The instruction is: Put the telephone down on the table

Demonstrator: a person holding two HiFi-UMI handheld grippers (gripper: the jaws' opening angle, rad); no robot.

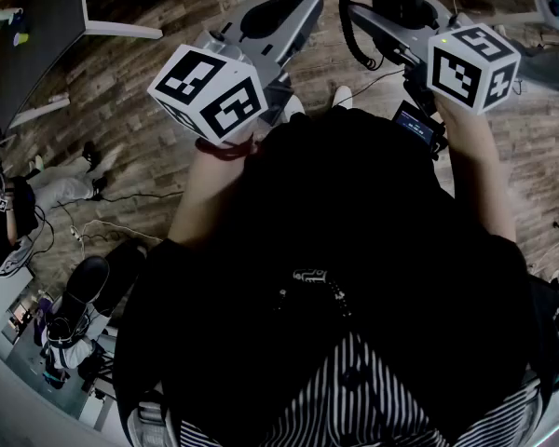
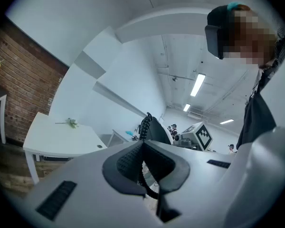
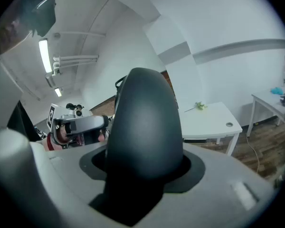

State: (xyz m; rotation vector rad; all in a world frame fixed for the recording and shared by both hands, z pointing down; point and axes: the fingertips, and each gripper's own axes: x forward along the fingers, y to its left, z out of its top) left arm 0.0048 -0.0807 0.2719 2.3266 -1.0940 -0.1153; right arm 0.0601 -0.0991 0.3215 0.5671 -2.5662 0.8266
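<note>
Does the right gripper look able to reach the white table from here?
Probably not yet: the right gripper, holding the handset, is well short of the white table; only floor shows between.

The right tongs [image 3: 143,175] are gripping the dark telephone handset [image 3: 145,118], its rounded end blocking part of a white tabletop [image 3: 209,122] behind.

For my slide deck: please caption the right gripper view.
Right gripper clamped on the dark telephone handset, a white table standing beyond on the wooden floor.

Head view looks steeply down; both gripper views look outward, sharing the white table [image 3: 209,122].
</note>
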